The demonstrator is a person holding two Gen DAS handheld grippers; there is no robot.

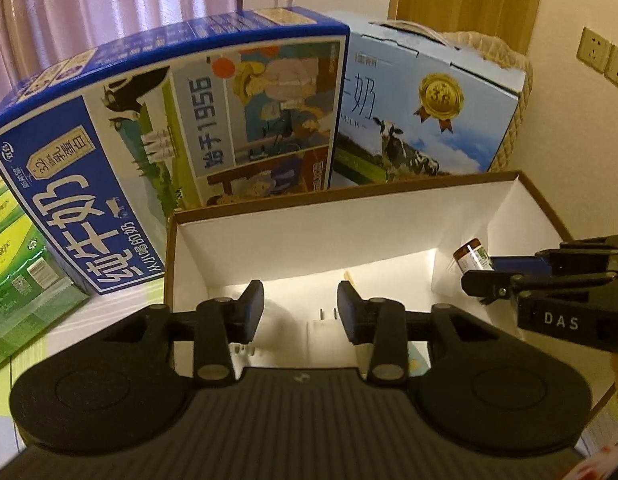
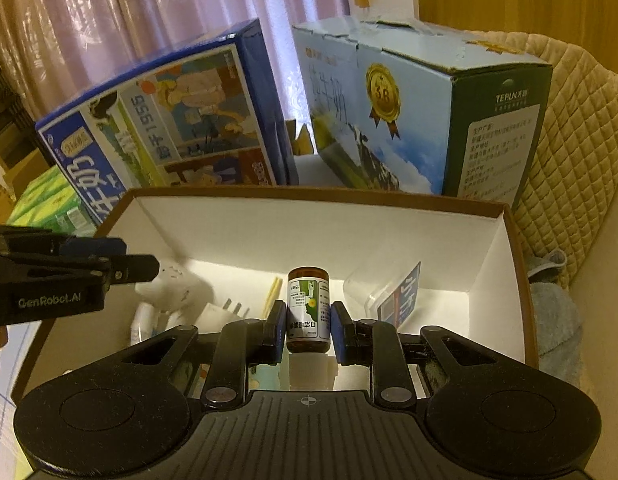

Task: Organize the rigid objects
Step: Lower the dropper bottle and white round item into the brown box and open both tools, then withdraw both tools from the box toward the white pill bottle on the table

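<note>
My right gripper [image 2: 308, 320] is shut on a small brown medicine bottle [image 2: 308, 312] with a white label, held over the open white box [image 2: 309, 224]. The bottle also shows in the left wrist view [image 1: 472, 259], at the tip of the right gripper [image 1: 479, 276]. My left gripper [image 1: 301, 306] is open and empty above the box's near left part [image 1: 269, 236]. Inside the box lie a white plug adapter [image 2: 177, 288], a clear plastic case with a blue card [image 2: 389, 292] and a pale stick [image 2: 272, 294].
A dark blue milk carton [image 1: 149, 128] leans behind the box, with a light blue milk carton [image 1: 425, 112] beside it. Green boxes [image 1: 17, 268] lie at the left. A quilted beige cushion [image 2: 569, 152] and a grey cloth [image 2: 557, 328] are at the right.
</note>
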